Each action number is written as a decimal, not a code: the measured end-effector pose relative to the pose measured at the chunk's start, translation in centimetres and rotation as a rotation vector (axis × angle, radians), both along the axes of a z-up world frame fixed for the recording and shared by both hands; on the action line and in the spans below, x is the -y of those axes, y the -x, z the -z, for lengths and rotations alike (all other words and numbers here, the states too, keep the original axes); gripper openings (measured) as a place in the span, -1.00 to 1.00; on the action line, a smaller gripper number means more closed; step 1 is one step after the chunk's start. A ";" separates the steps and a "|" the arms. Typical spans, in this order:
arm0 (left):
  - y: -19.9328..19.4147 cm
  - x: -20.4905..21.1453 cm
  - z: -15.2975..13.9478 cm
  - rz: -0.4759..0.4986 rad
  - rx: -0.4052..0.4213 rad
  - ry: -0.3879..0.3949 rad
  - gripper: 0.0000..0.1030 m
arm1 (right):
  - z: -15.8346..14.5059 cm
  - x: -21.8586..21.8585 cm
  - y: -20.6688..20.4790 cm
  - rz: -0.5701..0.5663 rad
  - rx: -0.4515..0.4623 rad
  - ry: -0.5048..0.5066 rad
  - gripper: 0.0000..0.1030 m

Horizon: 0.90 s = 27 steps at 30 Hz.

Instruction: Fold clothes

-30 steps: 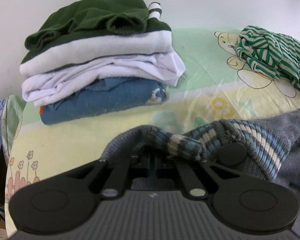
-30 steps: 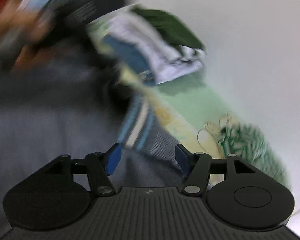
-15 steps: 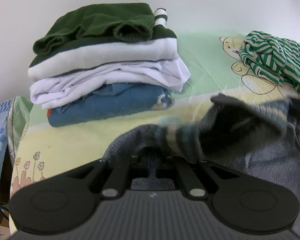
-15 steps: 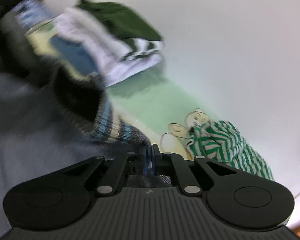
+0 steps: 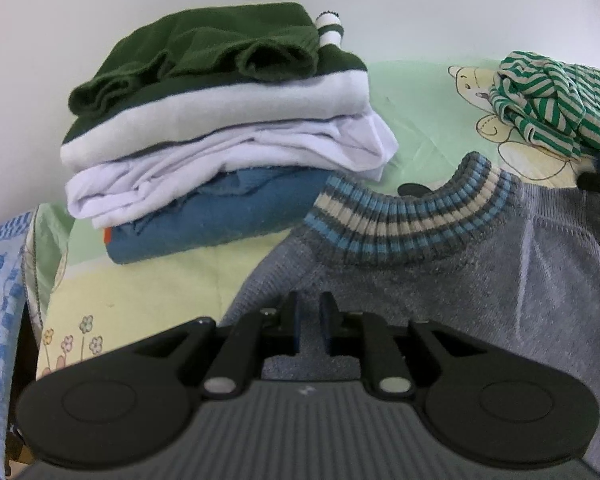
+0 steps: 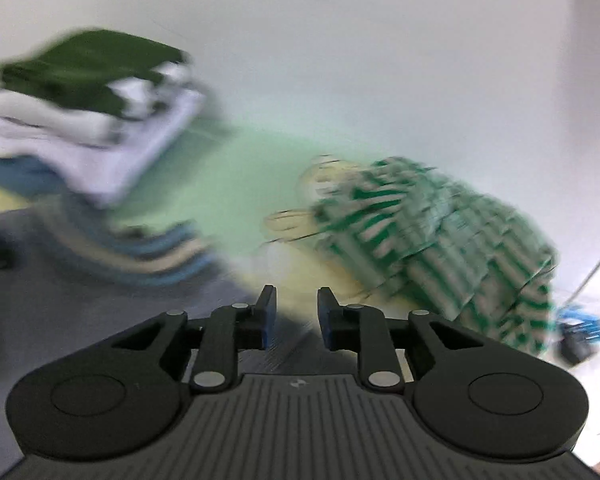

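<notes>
A grey knit sweater (image 5: pixel 480 280) with a blue-and-cream striped collar (image 5: pixel 404 216) lies spread flat on the pastel sheet. My left gripper (image 5: pixel 310 320) sits over its near left shoulder with the jaws slightly apart and nothing between them. My right gripper (image 6: pixel 296 316) is open and empty, just off the sweater's right edge (image 6: pixel 100 300); this view is blurred by motion. A stack of folded clothes (image 5: pixel 220 140), green on top, white in the middle, blue at the bottom, stands at the back left and also shows in the right wrist view (image 6: pixel 88 108).
A crumpled green-and-white striped garment (image 5: pixel 556 104) lies at the back right, close in front of my right gripper (image 6: pixel 440 240). The pastel cartoon sheet (image 5: pixel 420 112) covers the surface, with a white wall behind. A blue-patterned cloth (image 5: pixel 0 320) hangs at the left edge.
Both grippers held the bunched sweater collar; now both have let go and the sweater lies flat with its collar spread. My right gripper has swung right towards the striped garment.
</notes>
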<state>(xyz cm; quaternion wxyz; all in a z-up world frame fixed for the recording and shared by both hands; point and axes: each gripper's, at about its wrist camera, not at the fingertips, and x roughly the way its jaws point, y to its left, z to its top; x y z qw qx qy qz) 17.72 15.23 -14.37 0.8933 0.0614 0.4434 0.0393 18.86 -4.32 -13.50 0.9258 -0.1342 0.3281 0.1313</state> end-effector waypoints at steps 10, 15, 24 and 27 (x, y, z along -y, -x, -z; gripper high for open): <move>7.1 -2.5 0.3 0.067 0.023 -0.017 -0.68 | 2.6 3.6 9.0 0.059 -0.145 -0.011 -0.61; 8.0 -4.2 0.7 0.086 0.055 -0.054 -0.64 | 2.6 7.3 9.4 0.303 -0.159 -0.047 -0.60; 9.6 -3.9 -1.5 0.089 0.097 -0.083 -0.65 | 0.0 15.8 11.7 0.567 -0.043 -0.109 -0.23; 10.9 -0.5 -2.3 0.163 0.128 -0.044 -0.60 | 0.8 19.4 10.2 0.641 -0.074 -0.060 -0.21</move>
